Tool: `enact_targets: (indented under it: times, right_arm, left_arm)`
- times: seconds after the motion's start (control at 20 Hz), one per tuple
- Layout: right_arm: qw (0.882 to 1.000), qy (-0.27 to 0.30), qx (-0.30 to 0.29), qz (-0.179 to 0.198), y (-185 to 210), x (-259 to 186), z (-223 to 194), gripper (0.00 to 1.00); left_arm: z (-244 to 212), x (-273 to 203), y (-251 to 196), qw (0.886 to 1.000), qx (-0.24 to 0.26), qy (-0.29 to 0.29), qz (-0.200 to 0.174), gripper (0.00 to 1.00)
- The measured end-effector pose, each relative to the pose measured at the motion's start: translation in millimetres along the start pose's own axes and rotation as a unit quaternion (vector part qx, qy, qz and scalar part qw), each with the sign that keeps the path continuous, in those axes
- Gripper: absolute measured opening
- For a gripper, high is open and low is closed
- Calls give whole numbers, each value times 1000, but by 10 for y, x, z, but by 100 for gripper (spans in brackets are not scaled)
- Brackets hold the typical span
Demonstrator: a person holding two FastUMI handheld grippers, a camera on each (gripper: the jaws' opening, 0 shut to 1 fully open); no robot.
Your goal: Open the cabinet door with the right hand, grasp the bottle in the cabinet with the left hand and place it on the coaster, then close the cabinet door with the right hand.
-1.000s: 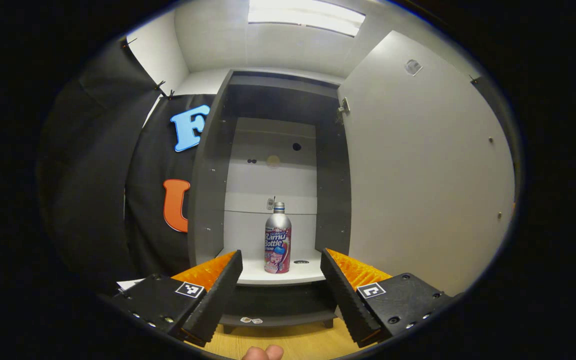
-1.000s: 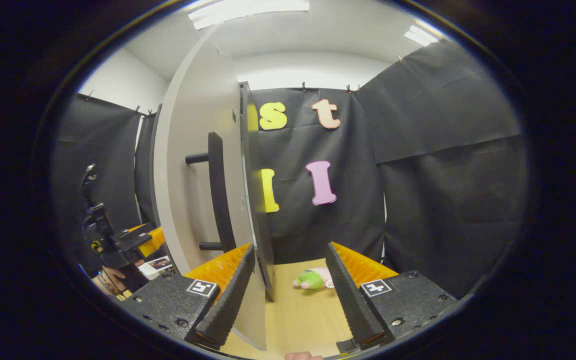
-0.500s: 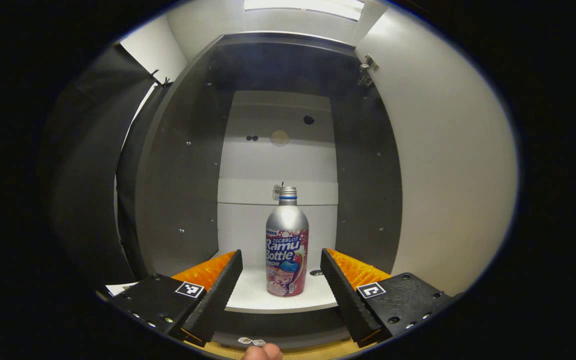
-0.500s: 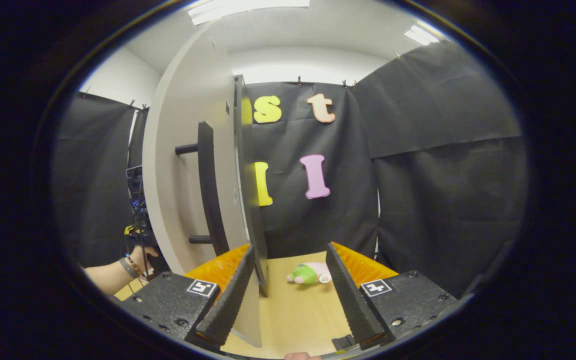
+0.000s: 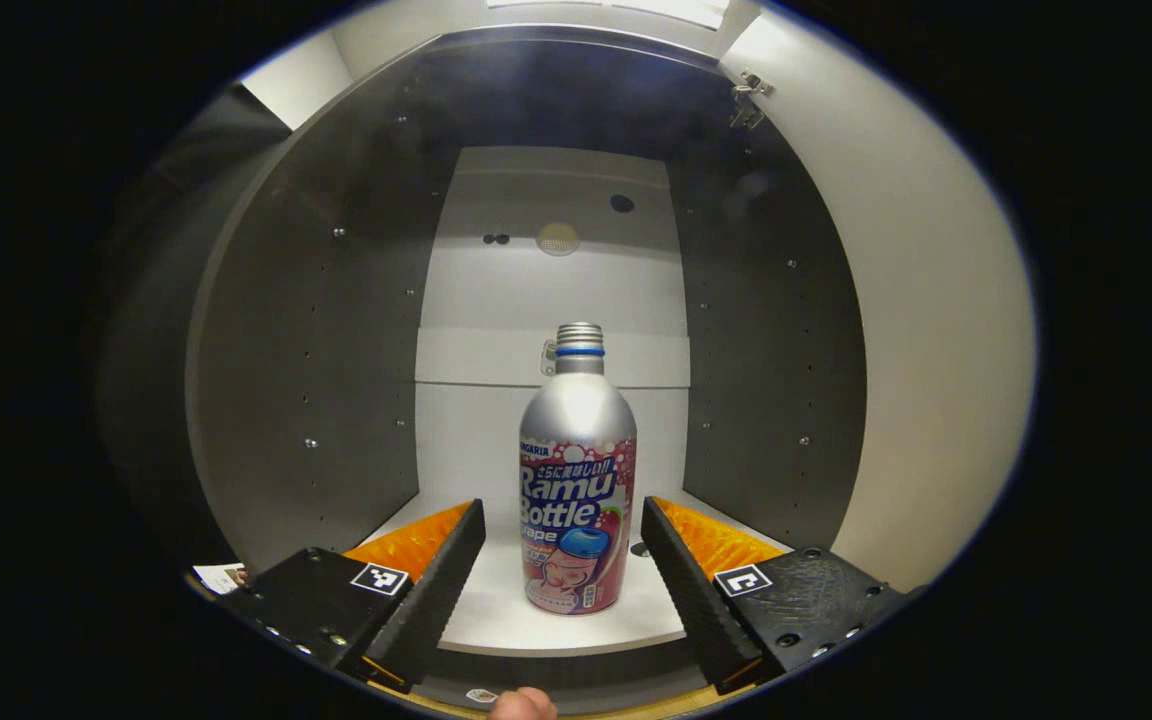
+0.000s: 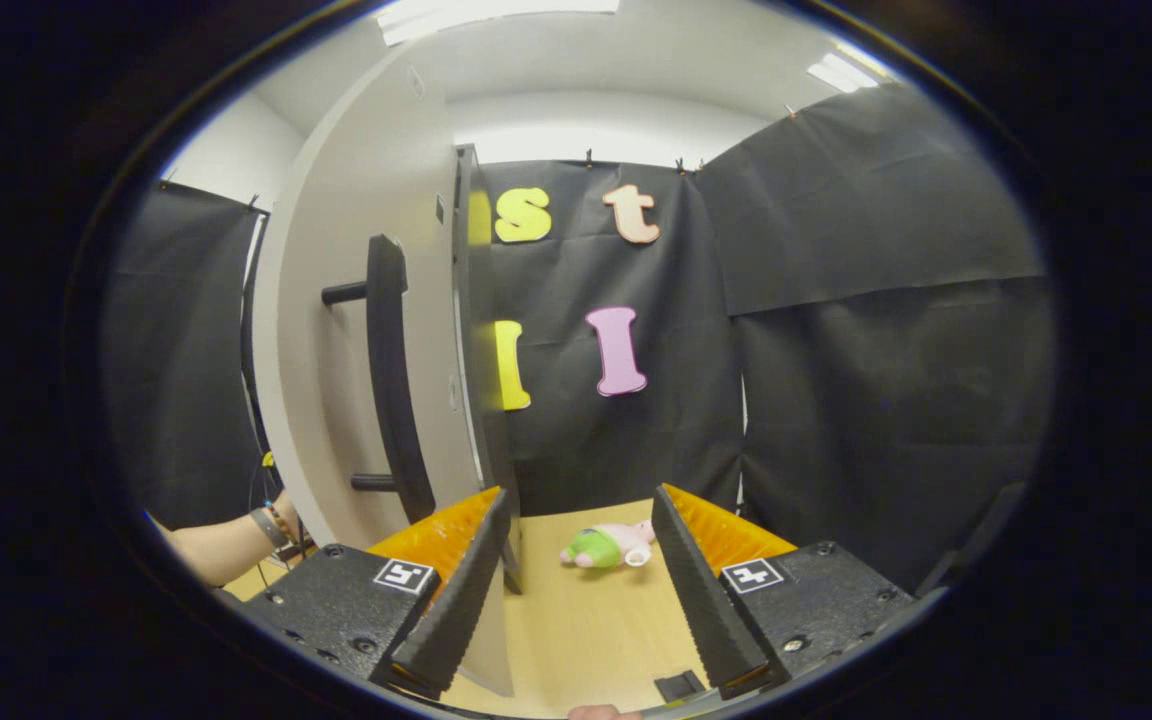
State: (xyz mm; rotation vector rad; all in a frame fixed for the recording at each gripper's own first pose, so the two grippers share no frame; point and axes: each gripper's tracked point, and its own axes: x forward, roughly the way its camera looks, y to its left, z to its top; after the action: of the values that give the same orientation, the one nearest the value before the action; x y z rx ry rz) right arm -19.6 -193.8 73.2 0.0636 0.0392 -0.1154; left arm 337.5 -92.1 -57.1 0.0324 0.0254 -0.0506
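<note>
bottle point(image 5: 577, 480) upright on cabinet shelf point(image 5: 496, 610) | smooth metal, we judge light, slippery | left claw point(image 5: 563, 565) open, not touching | grip label band | right claw point(image 6: 581, 575) open

I am showing my left gripper point(image 5: 563, 570) and right gripper point(image 6: 581, 580): ridged fingers point(image 5: 436, 590) on textured bodies bearing small screws and square coded tags; my forearm point(image 6: 221, 545) is wearing a beaded bracelet and band.

A staged recording booth: black cloth walls point(image 6: 886, 330) surround a pale wooden table point(image 6: 586, 620) bearing a grey, white-doored cabinet point(image 5: 316, 350) under ceiling strip lights point(image 6: 496, 12).
</note>
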Motion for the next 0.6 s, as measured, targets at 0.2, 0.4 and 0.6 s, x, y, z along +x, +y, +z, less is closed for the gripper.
enact_targets:
  times: [0.2,0.4,0.6]
  right_arm:
    - [1000,2,-3,-5,-21,24,-7,90]
    - [1000,3,-3,-3,-8,36,-9,90]
    - [1000,5,-2,-1,-2,35,-22,90]
  left_arm:
    - [-20,118,-27,1000,4,0,-1,95]
    - [17,238,-8,1000,5,-2,1,95]
    - [35,293,-19,1000,7,3,-4,95]
